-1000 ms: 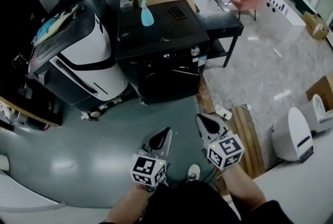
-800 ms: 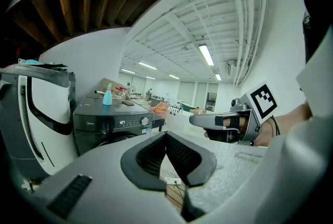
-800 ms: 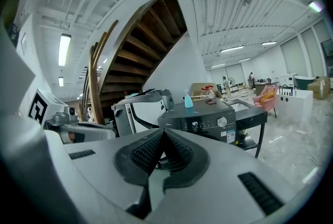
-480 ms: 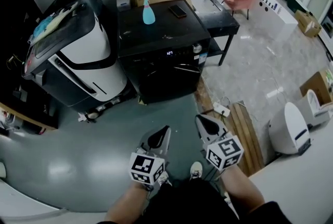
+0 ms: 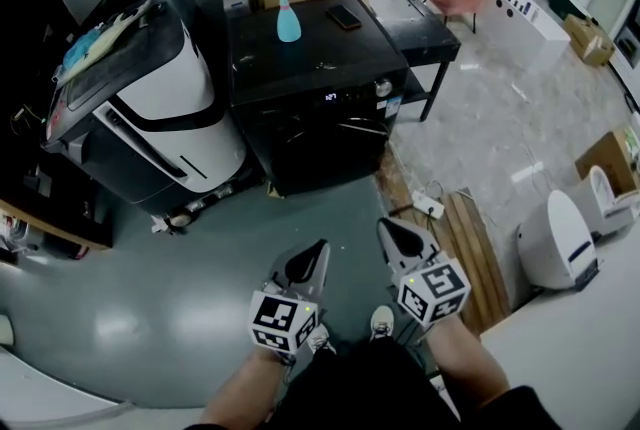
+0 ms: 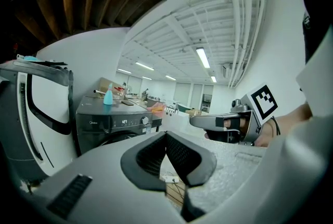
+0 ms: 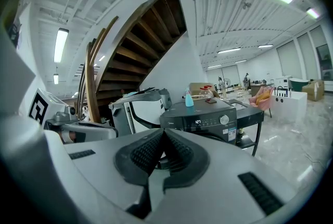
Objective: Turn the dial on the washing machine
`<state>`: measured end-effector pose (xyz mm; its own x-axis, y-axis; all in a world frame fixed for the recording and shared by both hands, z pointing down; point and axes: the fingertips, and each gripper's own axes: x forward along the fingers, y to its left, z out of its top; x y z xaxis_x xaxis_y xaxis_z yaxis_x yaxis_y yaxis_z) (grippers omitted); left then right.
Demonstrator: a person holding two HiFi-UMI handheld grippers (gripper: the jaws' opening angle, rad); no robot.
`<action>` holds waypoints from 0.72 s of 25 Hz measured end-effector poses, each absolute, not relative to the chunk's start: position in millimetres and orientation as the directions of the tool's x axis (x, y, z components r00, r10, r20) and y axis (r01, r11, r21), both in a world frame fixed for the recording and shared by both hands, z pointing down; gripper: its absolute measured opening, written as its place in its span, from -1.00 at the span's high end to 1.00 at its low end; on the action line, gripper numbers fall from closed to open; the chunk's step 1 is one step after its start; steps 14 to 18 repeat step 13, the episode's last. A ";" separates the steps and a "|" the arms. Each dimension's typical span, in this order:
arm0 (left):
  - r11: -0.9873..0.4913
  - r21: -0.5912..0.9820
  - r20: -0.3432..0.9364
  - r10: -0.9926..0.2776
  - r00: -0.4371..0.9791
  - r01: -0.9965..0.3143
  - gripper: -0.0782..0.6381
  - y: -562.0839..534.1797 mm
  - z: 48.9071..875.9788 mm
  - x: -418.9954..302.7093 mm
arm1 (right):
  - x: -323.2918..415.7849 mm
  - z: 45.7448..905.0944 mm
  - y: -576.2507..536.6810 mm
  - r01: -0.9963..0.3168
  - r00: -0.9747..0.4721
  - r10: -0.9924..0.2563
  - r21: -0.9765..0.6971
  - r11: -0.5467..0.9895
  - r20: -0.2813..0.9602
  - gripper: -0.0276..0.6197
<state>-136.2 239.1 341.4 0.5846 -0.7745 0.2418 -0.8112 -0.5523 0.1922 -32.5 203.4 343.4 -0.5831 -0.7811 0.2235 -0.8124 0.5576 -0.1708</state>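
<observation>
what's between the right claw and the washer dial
In the head view, only bare floor lies between the right claw and the washer, whose dial sits on its front panel. A power strip lies just off to the right.

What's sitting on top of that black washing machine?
On the washing machine, a light-blue spray bottle stands near the back edge, with a flat dark object, maybe a phone, lying to its right. Anything behind the bottle is hidden.

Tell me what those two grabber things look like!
Both are grey and pointed like beaks. The left gripper and the right gripper each carry a white cube with black square markers. Their jaws are lined with black ribbed pads. No cables show.
</observation>
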 end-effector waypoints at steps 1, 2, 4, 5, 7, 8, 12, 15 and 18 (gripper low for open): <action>-0.553 0.191 0.241 -0.774 0.585 -0.811 0.77 238.9 340.9 -137.1 | -33.3 342.7 203.3 -0.814 -0.581 -0.782 -0.171 0.556 0.225 0.92; -0.553 0.192 0.242 -0.774 0.586 -0.810 0.77 238.7 340.5 -138.0 | -34.2 341.2 203.1 -0.815 -0.579 -0.782 -0.172 0.553 0.230 0.92; -0.554 0.191 0.242 -0.773 0.586 -0.810 0.77 237.9 339.4 -139.7 | -35.9 338.5 202.8 -0.818 -0.576 -0.783 -0.173 0.549 0.237 0.92; -0.555 0.188 0.241 -0.774 0.586 -0.810 0.77 237.4 338.7 -140.1 | -36.2 338.8 202.5 -0.817 -0.577 -0.782 -0.173 0.550 0.235 0.92; -0.556 0.186 0.242 -0.773 0.587 -0.810 0.77 236.9 338.2 -139.7 | -35.5 340.6 201.5 -0.814 -0.580 -0.783 -0.170 0.555 0.224 0.92; -0.557 0.186 0.241 -0.773 0.587 -0.809 0.77 236.7 338.0 -139.2 | -35.1 340.6 201.2 -0.814 -0.580 -0.783 -0.169 0.555 0.223 0.92; -0.557 0.184 0.235 -0.775 0.587 -0.810 0.77 235.5 336.7 -138.7 | -34.7 338.1 200.9 -0.819 -0.574 -0.782 -0.170 0.548 0.241 0.92; -0.557 0.183 0.233 -0.776 0.587 -0.810 0.77 235.1 336.5 -138.8 | -34.8 337.5 200.7 -0.819 -0.574 -0.782 -0.170 0.548 0.243 0.92; -0.557 0.183 0.233 -0.776 0.587 -0.810 0.77 235.1 336.5 -138.8 | -34.8 337.5 200.7 -0.819 -0.574 -0.782 -0.170 0.548 0.243 0.92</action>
